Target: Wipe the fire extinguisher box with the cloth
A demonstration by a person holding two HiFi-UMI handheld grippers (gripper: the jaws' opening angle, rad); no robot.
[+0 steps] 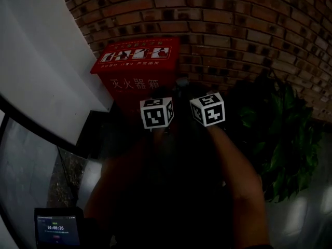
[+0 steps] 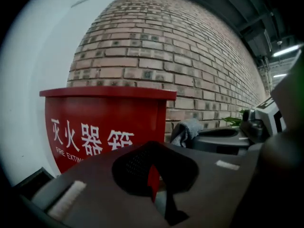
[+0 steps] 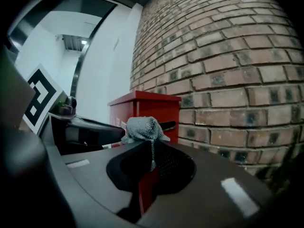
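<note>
Item: red fire extinguisher box [image 1: 136, 69], standing against brick wall [image 1: 233, 30], just ahead of both tools
Right tool [image 3: 151, 151]: jaws clamped on grey cloth [image 3: 141, 128]
Left tool [image 2: 153, 170]: jaws together, empty
Progress: wiping apparently not begun; every face left to do

Smooth painted red fire extinguisher box [image 2: 104, 122], nubbly grey knit cloth [image 3: 141, 128], rough matt brick wall [image 3: 228, 56]

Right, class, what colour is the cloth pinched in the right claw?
Grey. The cloth shows best in the right gripper view.
</note>
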